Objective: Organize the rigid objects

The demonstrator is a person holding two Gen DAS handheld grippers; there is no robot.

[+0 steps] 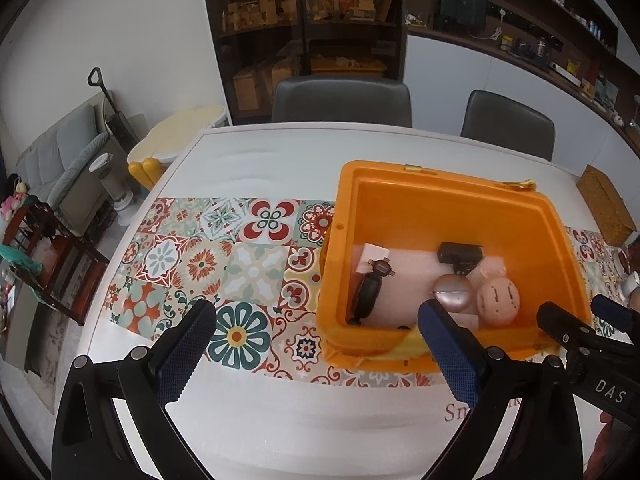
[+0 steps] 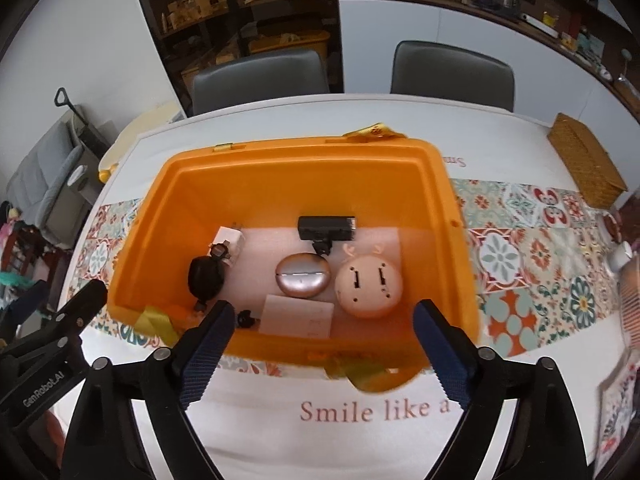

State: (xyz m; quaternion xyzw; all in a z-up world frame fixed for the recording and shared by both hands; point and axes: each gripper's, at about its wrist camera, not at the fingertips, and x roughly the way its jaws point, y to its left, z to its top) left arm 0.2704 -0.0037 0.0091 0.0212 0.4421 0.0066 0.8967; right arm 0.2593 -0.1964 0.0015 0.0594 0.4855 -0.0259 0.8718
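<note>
- Right wrist view: my right gripper [image 2: 324, 344] gapes empty, the orange bin [image 2: 448, 184] and its pink round toy [image 2: 368, 284] straight ahead below.
- My left gripper [image 1: 316, 344], fingers also apart and empty, sits left of the bin; right hand is nearer.

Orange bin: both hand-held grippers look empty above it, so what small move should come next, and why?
Probably lift the right hand-held gripper clear of the orange bin. Its jaws stand open with nothing between them, and the pink round toy and metallic case already lie inside.
</note>
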